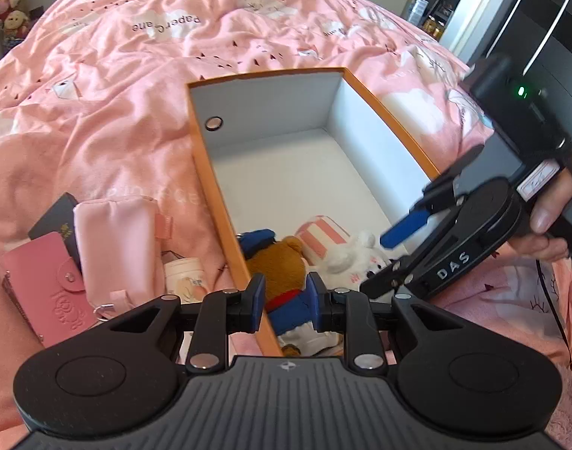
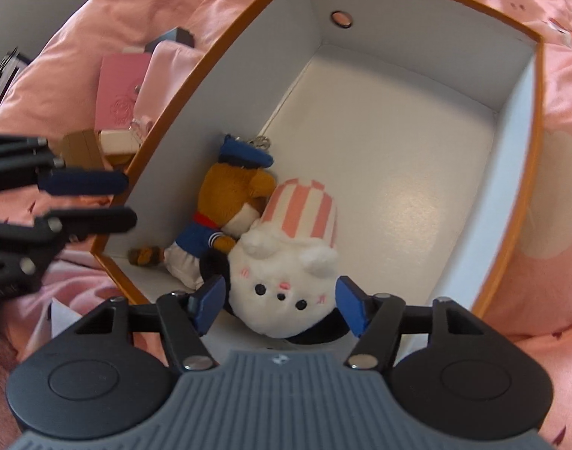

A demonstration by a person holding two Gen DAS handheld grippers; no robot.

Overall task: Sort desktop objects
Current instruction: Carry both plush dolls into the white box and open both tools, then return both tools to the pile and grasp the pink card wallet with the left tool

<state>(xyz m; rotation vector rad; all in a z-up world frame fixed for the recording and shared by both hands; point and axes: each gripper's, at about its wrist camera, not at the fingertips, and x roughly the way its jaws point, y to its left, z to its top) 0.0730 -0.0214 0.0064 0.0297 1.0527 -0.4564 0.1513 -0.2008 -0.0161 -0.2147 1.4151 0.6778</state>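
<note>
Bed-top sorting lot, listed left to right.

Pink snap wallet [image 1: 42, 285], flat and stiff-looking; lies on the pink duvet [image 1: 136, 86] against a dark card box [image 1: 57, 221]. Best taken by an edge.

Pink padded pouch [image 1: 117, 247], soft, probably light; pinch across its bulk. Just beside it a small cream jar [image 1: 184, 277], hard and smooth, likely slippery; the orange box's [image 1: 218, 195] left wall crowds it.

Left gripper [image 1: 285, 296]: jaws a little apart, straddling that wall's rim, clamping nothing.

Inside the box, near end: brown bear plush [image 2: 229, 195] in blue sailor dress, lying on its side, touching a white bunny plush [image 2: 286, 285] with pink-striped back. Both soft, light, compressible; squeeze across head or body. A dark band lies under the bunny.

Right gripper [image 2: 280, 305]: jaws spread wide either side of the bunny's face, pads not pressing on it. The person's hand [image 1: 548, 221] holds its handle.

Far end of box bare; open room for further items.
</note>
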